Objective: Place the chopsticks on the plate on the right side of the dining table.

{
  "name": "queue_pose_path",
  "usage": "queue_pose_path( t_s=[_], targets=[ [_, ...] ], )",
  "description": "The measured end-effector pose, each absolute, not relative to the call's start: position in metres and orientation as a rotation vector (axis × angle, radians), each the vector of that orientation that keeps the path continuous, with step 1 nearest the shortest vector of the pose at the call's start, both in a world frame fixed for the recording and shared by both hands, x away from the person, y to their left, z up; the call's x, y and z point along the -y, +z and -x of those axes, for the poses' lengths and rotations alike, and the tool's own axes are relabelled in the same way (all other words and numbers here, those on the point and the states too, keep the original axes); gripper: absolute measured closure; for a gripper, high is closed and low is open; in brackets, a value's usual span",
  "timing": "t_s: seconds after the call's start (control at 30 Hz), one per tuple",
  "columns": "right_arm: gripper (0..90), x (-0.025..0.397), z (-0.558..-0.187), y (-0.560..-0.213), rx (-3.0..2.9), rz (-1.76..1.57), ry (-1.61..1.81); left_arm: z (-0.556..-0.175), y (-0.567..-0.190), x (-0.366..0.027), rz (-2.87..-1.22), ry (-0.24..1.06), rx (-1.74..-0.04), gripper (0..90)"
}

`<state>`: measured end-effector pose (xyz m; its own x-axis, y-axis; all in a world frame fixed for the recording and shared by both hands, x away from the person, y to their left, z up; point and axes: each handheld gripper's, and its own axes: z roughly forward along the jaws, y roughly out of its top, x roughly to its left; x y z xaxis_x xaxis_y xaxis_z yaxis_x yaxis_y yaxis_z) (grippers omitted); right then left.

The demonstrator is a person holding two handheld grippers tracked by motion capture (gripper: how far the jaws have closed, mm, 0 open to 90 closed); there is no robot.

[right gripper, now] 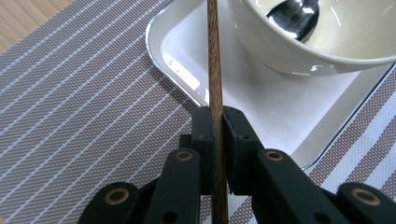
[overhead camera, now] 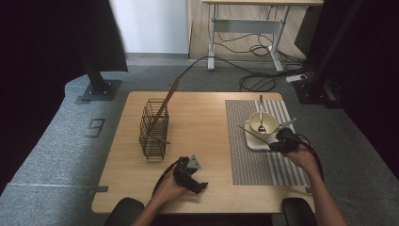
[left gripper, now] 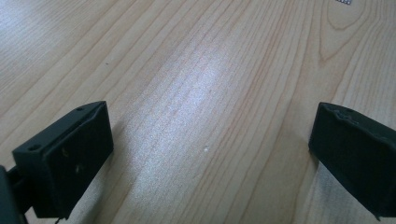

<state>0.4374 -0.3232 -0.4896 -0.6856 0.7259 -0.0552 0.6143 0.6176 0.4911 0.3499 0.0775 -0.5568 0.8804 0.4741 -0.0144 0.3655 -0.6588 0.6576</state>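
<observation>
Inventory, as we count it:

- Table [overhead camera: 202, 188], 1, light wood. Wide bare strip down the middle btwn basket and mat; front edge bare apart from the hands.
- Wire basket [overhead camera: 154, 128], 1, black, left half of table, upright, well clear of the left edge. 1 long wooden stick [overhead camera: 165, 102] leans out of it, top tilted to the far right, past the table's far edge.
- Striped mat [overhead camera: 256, 160], 1, right half; its right side runs close to the table's right edge, far side near the far edge.
- White square dish [right gripper: 187, 42], 1, on the mat's far part. Bowl [overhead camera: 261, 125], 1, cream, sits on the dish. Spoon [overhead camera: 261, 115], 1, metal, head in the bowl, handle over the far rim.
- Chopstick [right gripper: 214, 60], 1, dark wood, pinched by the right gripper [right gripper: 216, 122]; jaws pressed onto it from both sides. It runs over the dish's near-left corner, beside the bowl; we cannot tell if it touches the dish. In the high view the right gripper [overhead camera: 283, 140] is at the dish's near-right side.
- Left gripper [overhead camera: 189, 175], 1, near the front edge, centre. Jaws spread wide, nothing btwn them, bare wood under them in the left gripper view [left gripper: 210, 140].
- Hands, 2, one per gripper.
</observation>
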Motion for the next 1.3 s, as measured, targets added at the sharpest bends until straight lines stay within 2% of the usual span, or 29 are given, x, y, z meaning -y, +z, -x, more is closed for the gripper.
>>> queue_pose_path(
  t_s=[0.43, 0.87, 1.1, 1.3],
  targets=[
    [82.2, 0.328, -0.450, -0.497, -2.616, -1.070, 0.622, -0.350, -0.557, -0.077, -2.359, 0.207, -0.602, 0.0],
    [77.2, 0.341, -0.461, -0.507, -2.616, -1.084, 0.624, -0.350, -0.557, -0.077, -2.359, 0.206, -0.601, 0.0],
    [70.5, 0.346, -0.464, -0.509, -2.592, -1.109, 0.619, -0.350, -0.557, -0.077, -2.358, 0.206, -0.601, 0.0],
    [69.6, 0.348, -0.459, -0.507, -2.586, -1.102, 0.651, -0.350, -0.557, -0.077, -2.358, 0.207, -0.602, 0.0]
  ],
)
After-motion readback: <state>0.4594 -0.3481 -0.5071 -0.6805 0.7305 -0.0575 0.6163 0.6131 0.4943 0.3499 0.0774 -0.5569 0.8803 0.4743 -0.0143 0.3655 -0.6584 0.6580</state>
